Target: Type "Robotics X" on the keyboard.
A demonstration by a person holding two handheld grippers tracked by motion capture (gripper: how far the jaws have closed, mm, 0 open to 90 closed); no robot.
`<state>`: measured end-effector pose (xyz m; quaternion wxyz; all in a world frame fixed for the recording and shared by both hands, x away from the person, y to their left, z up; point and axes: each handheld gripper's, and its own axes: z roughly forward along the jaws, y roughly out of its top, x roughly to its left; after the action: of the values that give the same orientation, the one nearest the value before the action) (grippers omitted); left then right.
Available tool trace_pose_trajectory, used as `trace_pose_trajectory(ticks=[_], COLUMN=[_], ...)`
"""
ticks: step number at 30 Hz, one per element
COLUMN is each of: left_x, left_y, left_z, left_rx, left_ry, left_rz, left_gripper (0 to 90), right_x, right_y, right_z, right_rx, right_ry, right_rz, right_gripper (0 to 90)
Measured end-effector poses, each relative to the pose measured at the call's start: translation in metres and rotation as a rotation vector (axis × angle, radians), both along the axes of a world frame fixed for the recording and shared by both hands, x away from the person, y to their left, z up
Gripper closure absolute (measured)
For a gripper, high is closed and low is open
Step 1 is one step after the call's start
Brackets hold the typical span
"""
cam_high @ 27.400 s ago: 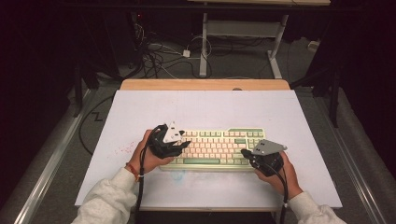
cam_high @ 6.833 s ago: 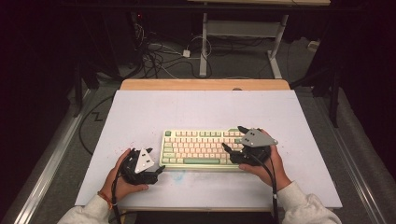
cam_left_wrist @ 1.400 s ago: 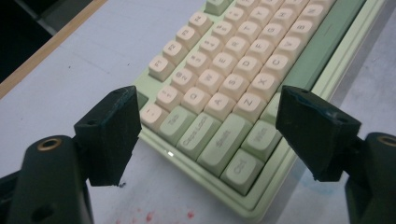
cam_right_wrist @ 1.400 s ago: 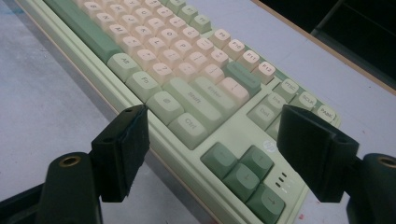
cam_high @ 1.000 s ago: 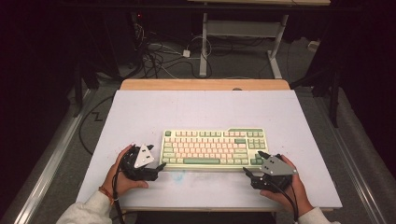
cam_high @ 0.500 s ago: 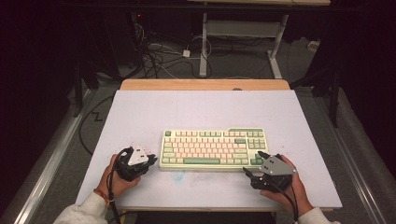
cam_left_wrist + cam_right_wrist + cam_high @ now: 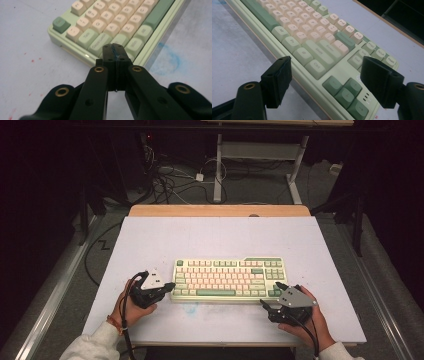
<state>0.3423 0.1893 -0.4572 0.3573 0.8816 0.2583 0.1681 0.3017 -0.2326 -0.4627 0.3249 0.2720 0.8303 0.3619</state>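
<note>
A pale green keyboard point(image 7: 229, 279) with cream keys lies flat on the white mat point(image 7: 215, 240). My left gripper point(image 7: 171, 285) points at the keyboard's front left corner point(image 7: 75, 47). Its jaws have just been closing and are now shut point(image 7: 115, 48), pad against pad, with nothing between them, and the tips sit just short of the keyboard's front edge. My right gripper point(image 7: 270, 295) is held at the front right corner. Its jaws stand open point(image 7: 327, 62), wide apart, with the arrow keys point(image 7: 348, 93) and Ctrl key in the gap beyond them, and they touch nothing.
A blue smudge point(image 7: 192, 308) marks the mat in front of the keyboard, and red specks point(image 7: 32, 60) lie to its left. A wooden table edge point(image 7: 220, 210) runs along the far side. Cables point(image 7: 170, 180) and desk legs point(image 7: 218, 170) lie on the floor beyond.
The left gripper's jaws have come together, and the left hand has shifted slightly by the keyboard's left end. The right gripper and the keyboard have stayed put.
</note>
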Motion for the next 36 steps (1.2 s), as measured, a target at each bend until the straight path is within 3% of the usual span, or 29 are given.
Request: trace_pose_trajectory(ticks=[10,19,36], left_x=[0.014,0.028,0.041], left_y=[-0.026,-0.050,-0.065], left_z=[0.006,0.002,0.001], left_rx=[0.026,0.075,0.095], left_ry=[-0.001,0.019,0.031], left_rz=[-0.039,-0.068,-0.077], left_gripper=[87.5,86.8,86.6], right_x=[0.000,0.000,-0.001], right_y=[0.000,0.001,0.002], right_z=[-0.001,-0.002,-0.003], right_rx=[-0.005,-0.011,-0.014], right_ry=[0.008,0.013,0.020], right_rz=[0.003,0.006,0.013], right_gripper=[25.5,25.5,25.5])
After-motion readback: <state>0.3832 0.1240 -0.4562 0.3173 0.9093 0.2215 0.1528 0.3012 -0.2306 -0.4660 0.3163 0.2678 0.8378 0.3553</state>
